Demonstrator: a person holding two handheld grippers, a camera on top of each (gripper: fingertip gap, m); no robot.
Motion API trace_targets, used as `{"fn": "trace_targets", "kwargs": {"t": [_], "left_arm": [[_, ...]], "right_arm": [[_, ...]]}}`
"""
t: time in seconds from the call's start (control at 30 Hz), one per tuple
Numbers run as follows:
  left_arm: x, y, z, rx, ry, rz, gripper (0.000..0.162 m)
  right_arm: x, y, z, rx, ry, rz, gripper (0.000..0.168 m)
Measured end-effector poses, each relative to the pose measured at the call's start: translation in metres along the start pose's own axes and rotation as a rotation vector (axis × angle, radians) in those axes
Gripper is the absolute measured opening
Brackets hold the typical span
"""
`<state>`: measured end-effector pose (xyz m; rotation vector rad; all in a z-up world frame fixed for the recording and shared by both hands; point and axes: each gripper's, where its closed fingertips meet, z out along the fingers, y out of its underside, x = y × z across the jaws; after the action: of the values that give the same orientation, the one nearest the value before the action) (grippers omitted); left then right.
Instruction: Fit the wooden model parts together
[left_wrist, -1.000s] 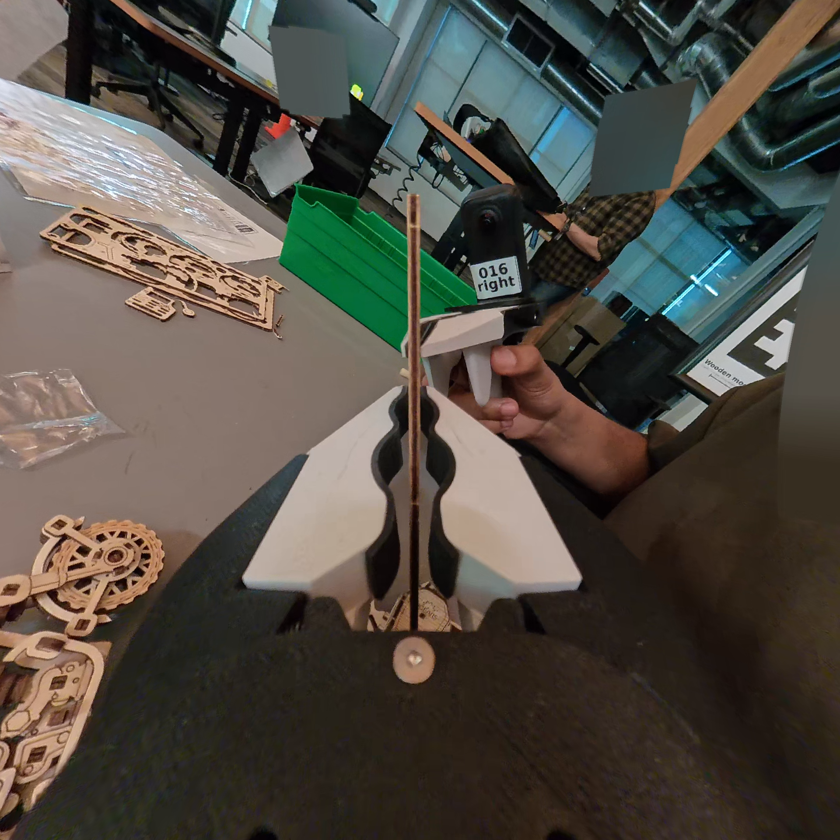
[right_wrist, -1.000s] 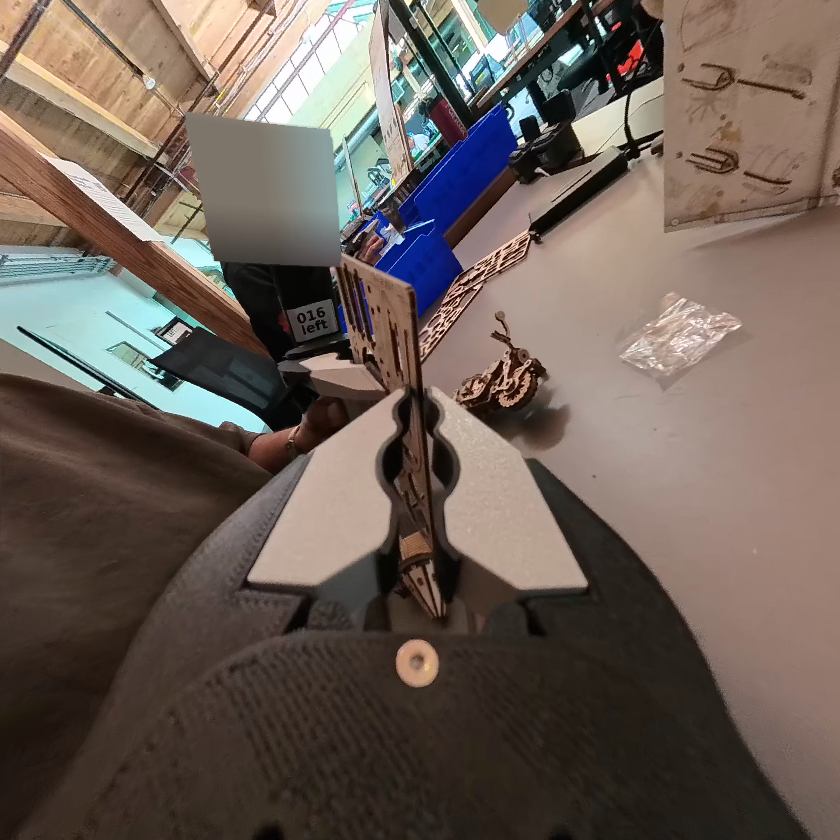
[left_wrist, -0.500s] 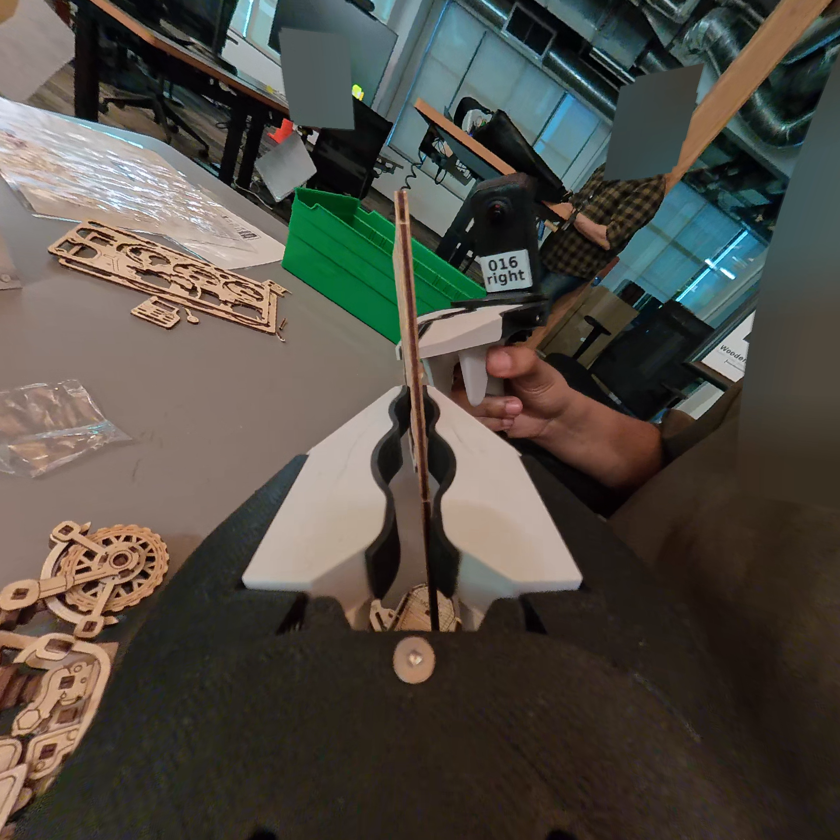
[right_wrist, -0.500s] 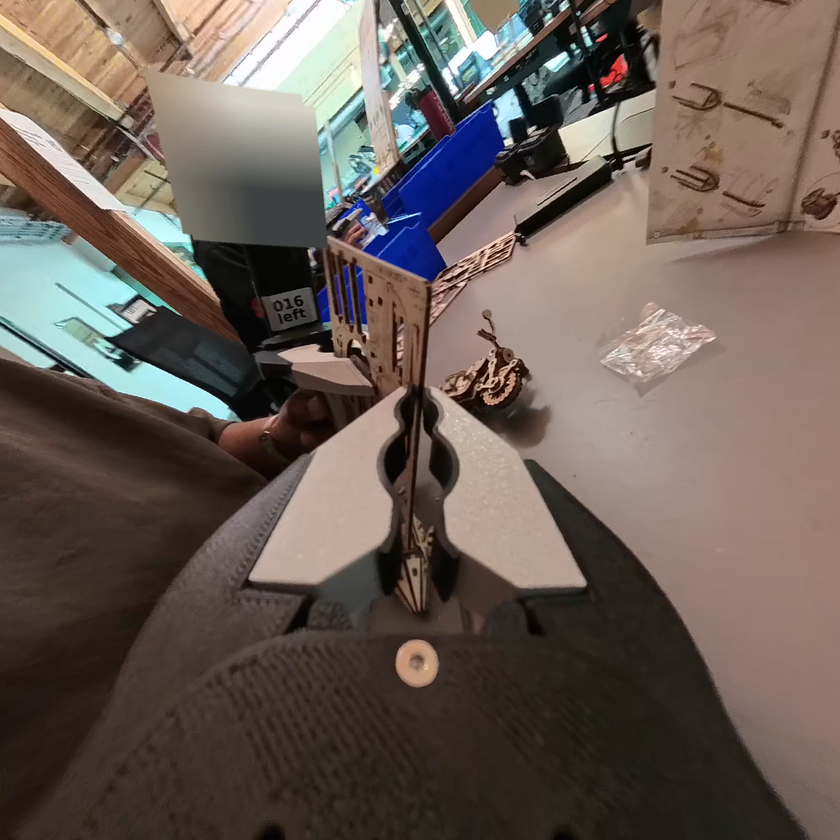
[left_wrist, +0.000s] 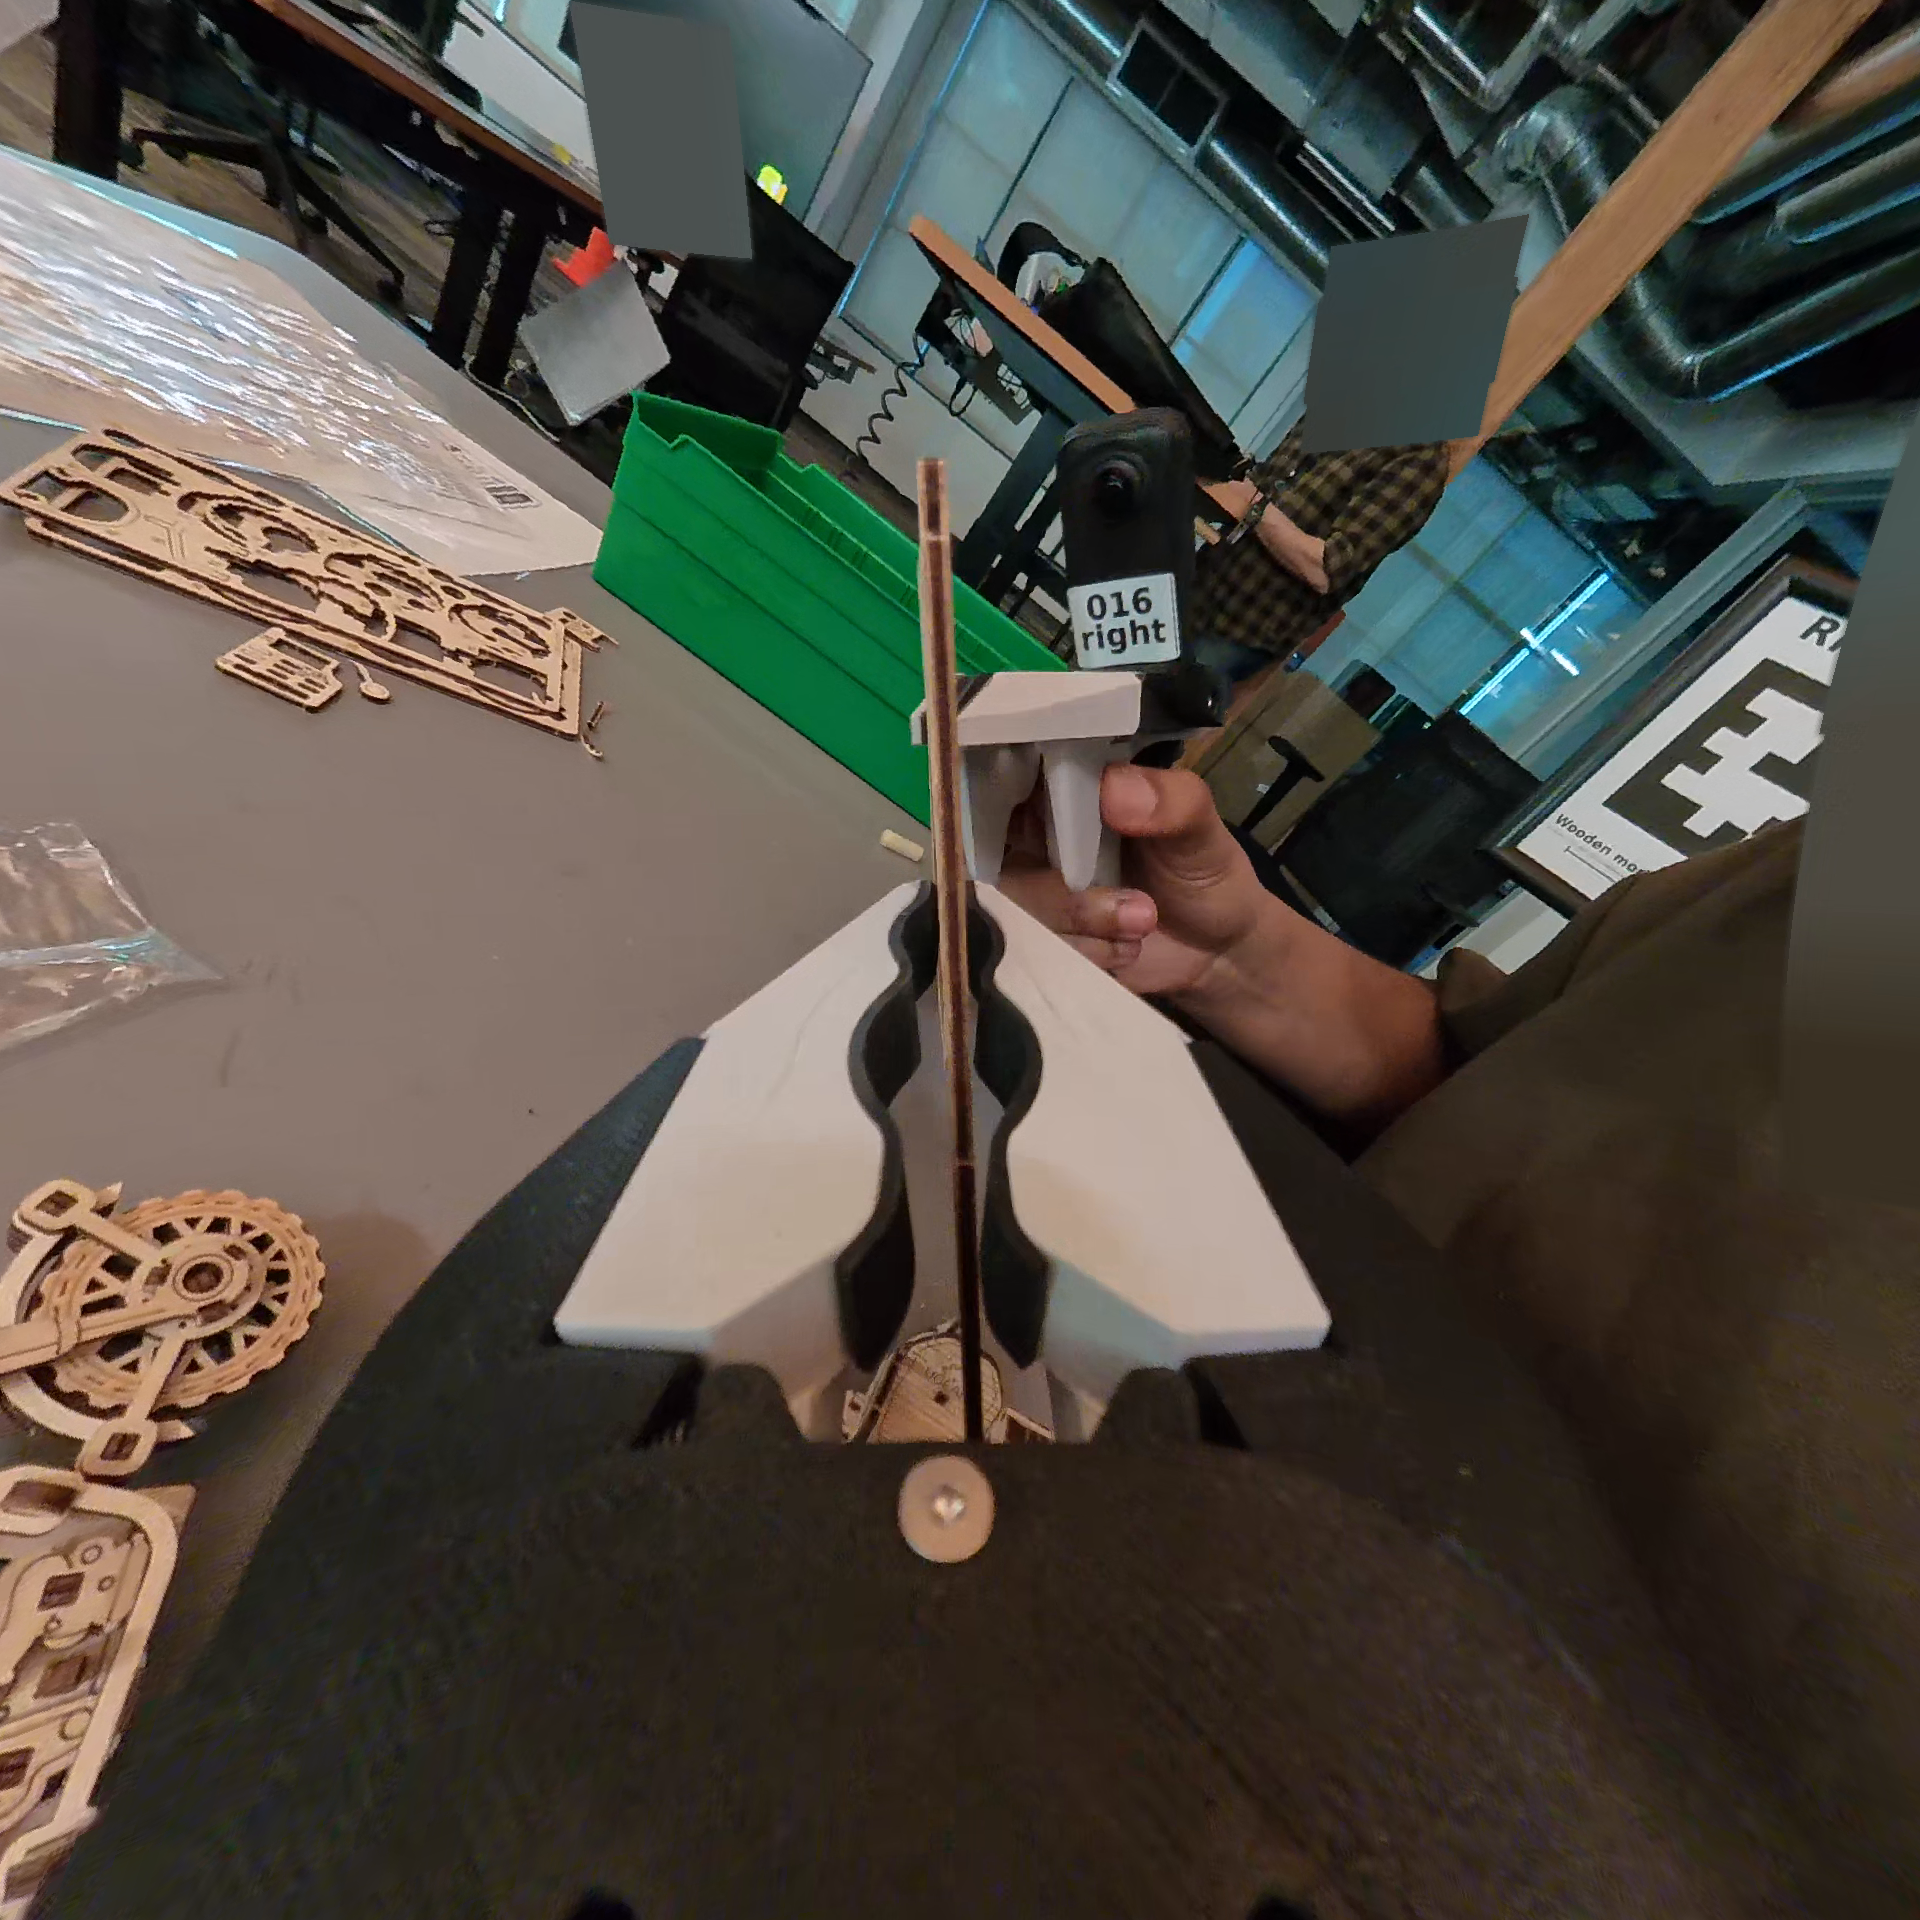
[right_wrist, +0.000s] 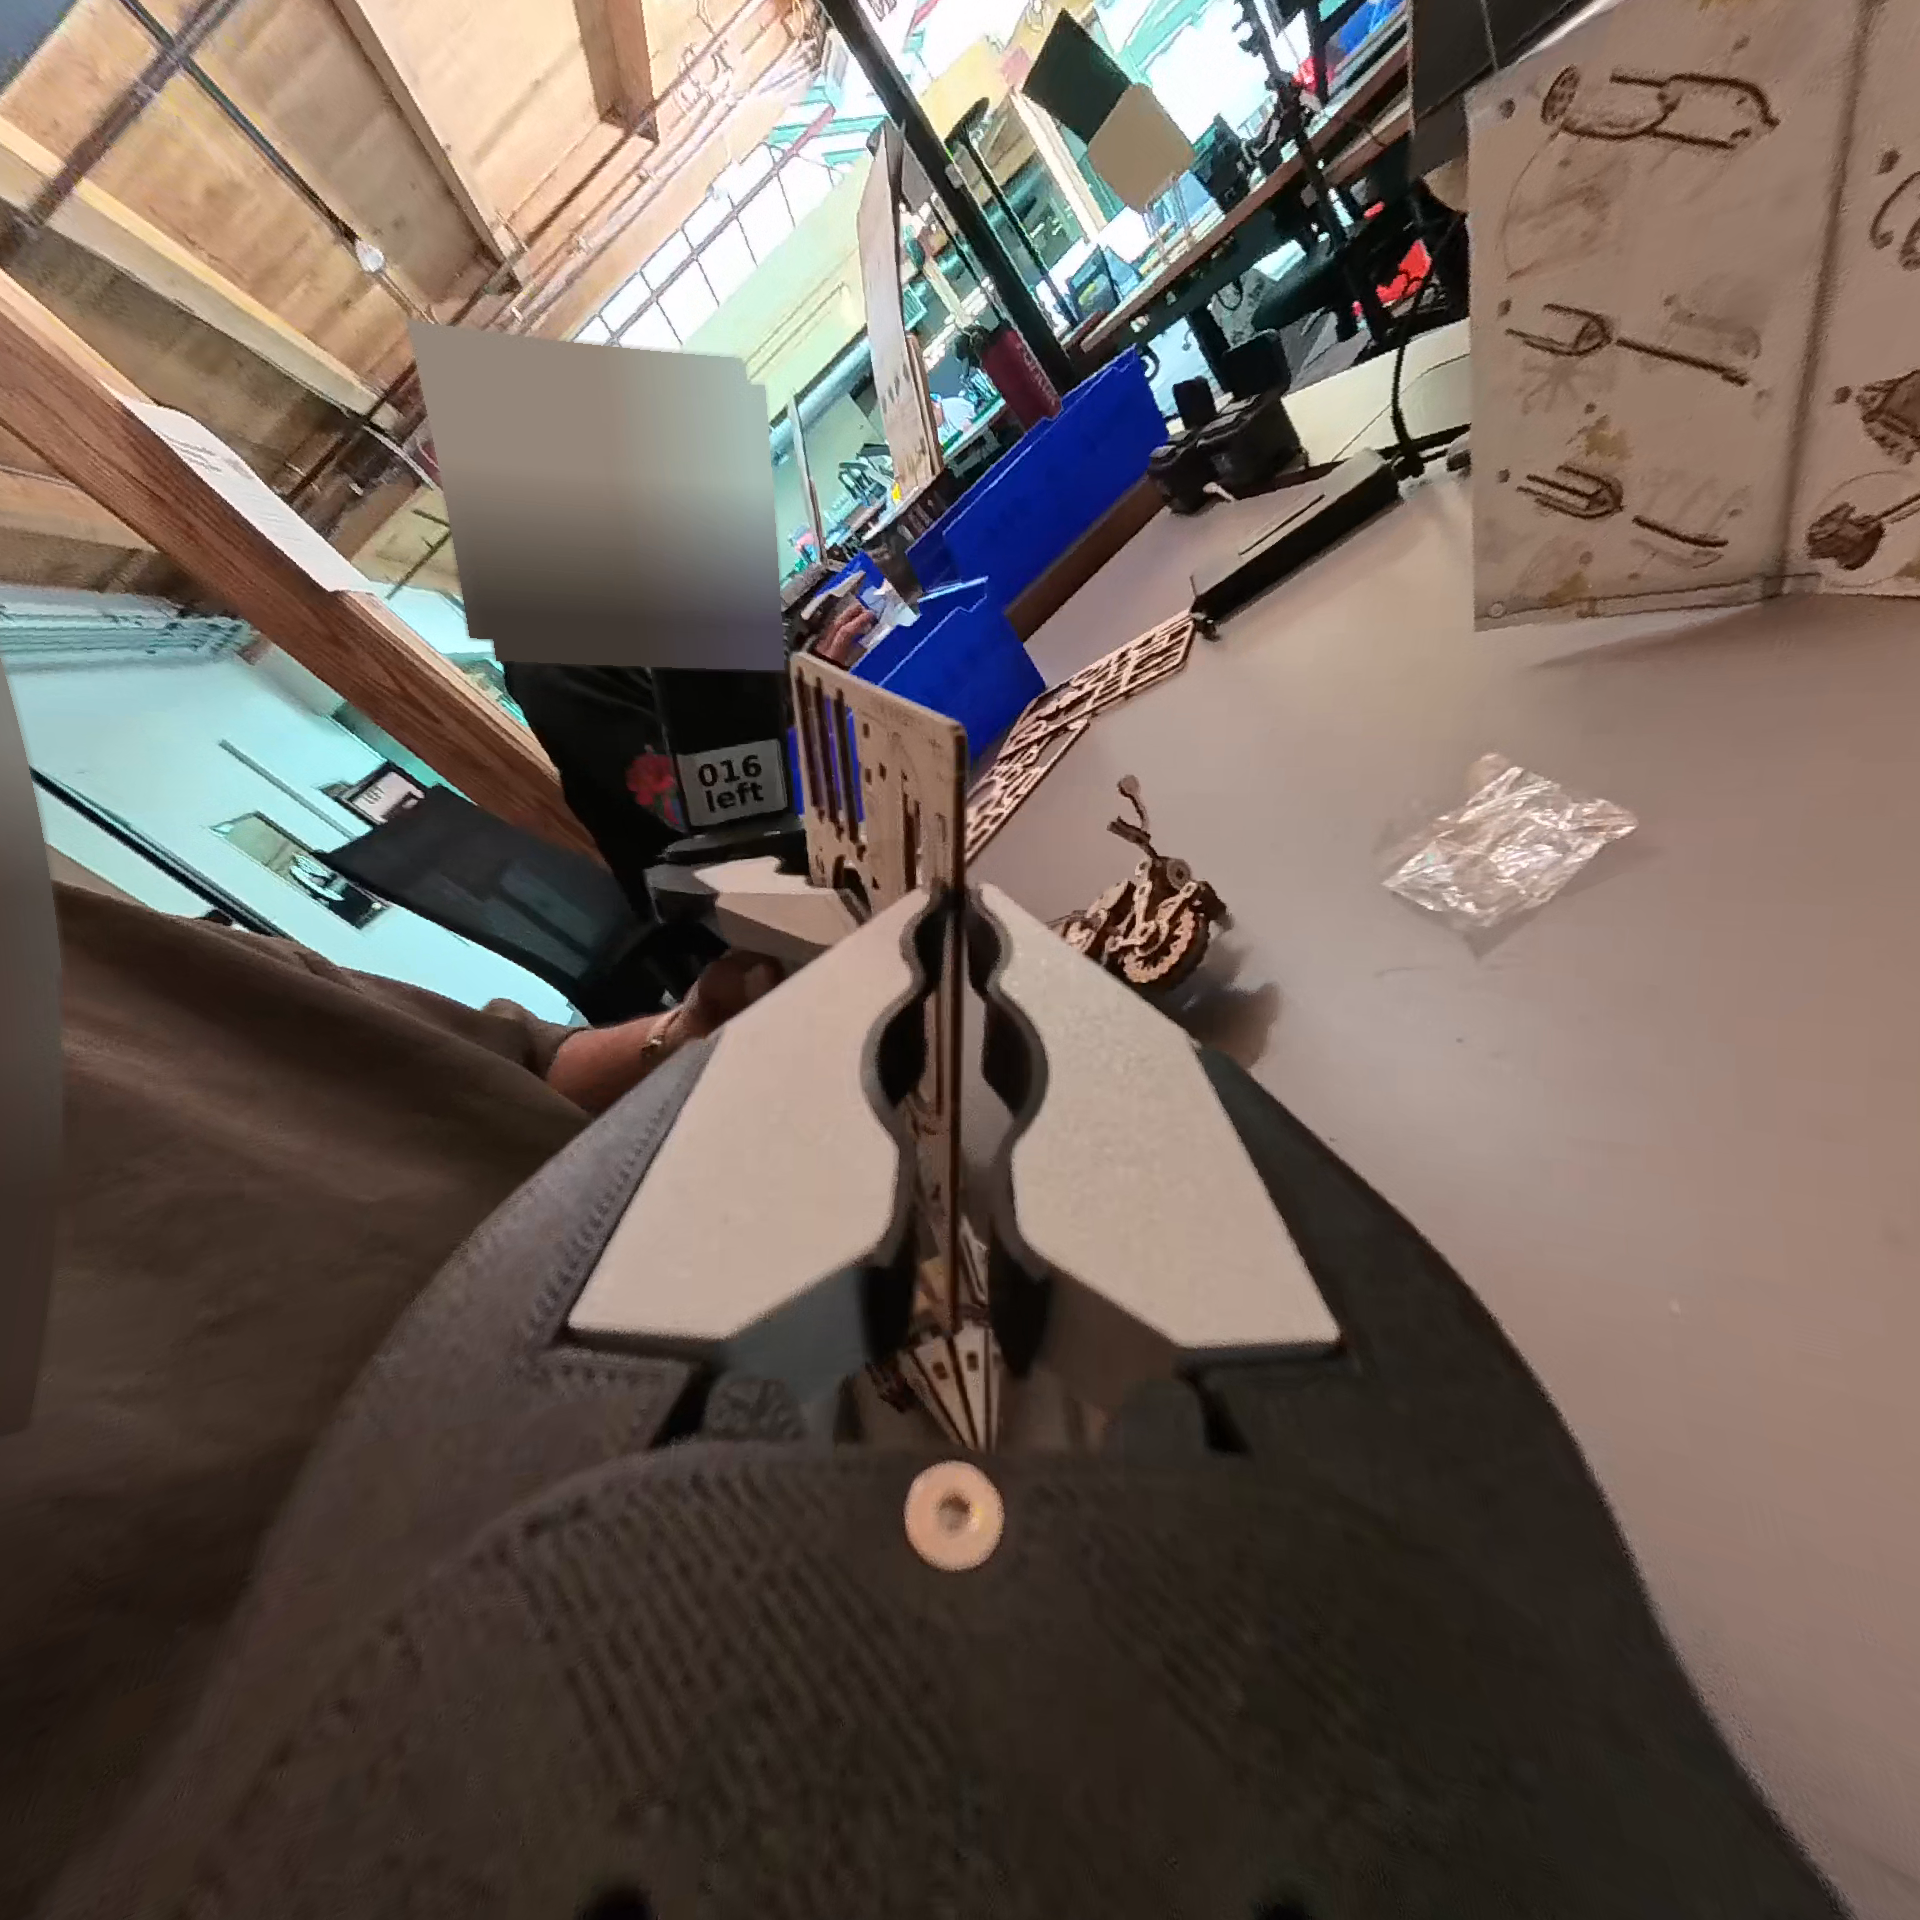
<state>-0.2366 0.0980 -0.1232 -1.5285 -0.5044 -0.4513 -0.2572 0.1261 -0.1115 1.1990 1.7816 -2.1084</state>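
My left gripper (left_wrist: 948, 904) has white fingers with black wavy pads on a black body; my right gripper (right_wrist: 951, 904) looks pale grey. The wooden sheet (left_wrist: 940, 727) between them is tan with a dark edge and laser-cut slots. The table (left_wrist: 436, 935) is plain grey. Far off sits a bright green bin (left_wrist: 769, 582); blue bins (right_wrist: 1039, 520) stand far left. The gear model (left_wrist: 156, 1299) is light tan.

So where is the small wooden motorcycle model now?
In the right wrist view, the motorcycle model stands on the grey table, just right of the claw tips, left of the crumpled plastic bag.
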Motion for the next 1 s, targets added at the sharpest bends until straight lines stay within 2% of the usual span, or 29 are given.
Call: {"fn": "trace_targets", "kwargs": {"t": [0.13, 0.23, 0.33, 0.47, 0.67, 0.87, 1.0], "left_arm": [[0.0, -0.002, 0.0, 0.017, 0.009, -0.038, 0.001], [-0.002, -0.007, -0.003, 0.054, 0.025, -0.085, 0.001], [-0.006, -0.01, -0.006, 0.076, 0.03, -0.122, 0.0], [-0.006, -0.009, -0.006, 0.067, 0.027, -0.114, 0.001], [-0.006, -0.006, -0.005, 0.049, 0.026, -0.109, 0.001], [-0.005, -0.004, -0.003, 0.032, 0.027, -0.099, 0.001], [-0.001, 0.003, 0.001, -0.01, 0.028, -0.077, 0.001]], "right_arm": [[0.0, 0.0, 0.0, -0.009, 0.015, -0.033, 0.001], [0.002, 0.009, 0.003, -0.052, -0.019, 0.029, 0.009], [0.0, 0.017, 0.007, -0.075, -0.058, 0.08, 0.004], [0.001, 0.018, 0.008, -0.077, -0.042, 0.053, 0.0], [0.002, 0.02, 0.009, -0.082, -0.033, 0.052, 0.005], [0.001, 0.01, 0.005, -0.045, -0.015, 0.009, 0.001], [0.002, 0.002, 0.0, -0.012, -0.009, 0.006, 0.005]]}}
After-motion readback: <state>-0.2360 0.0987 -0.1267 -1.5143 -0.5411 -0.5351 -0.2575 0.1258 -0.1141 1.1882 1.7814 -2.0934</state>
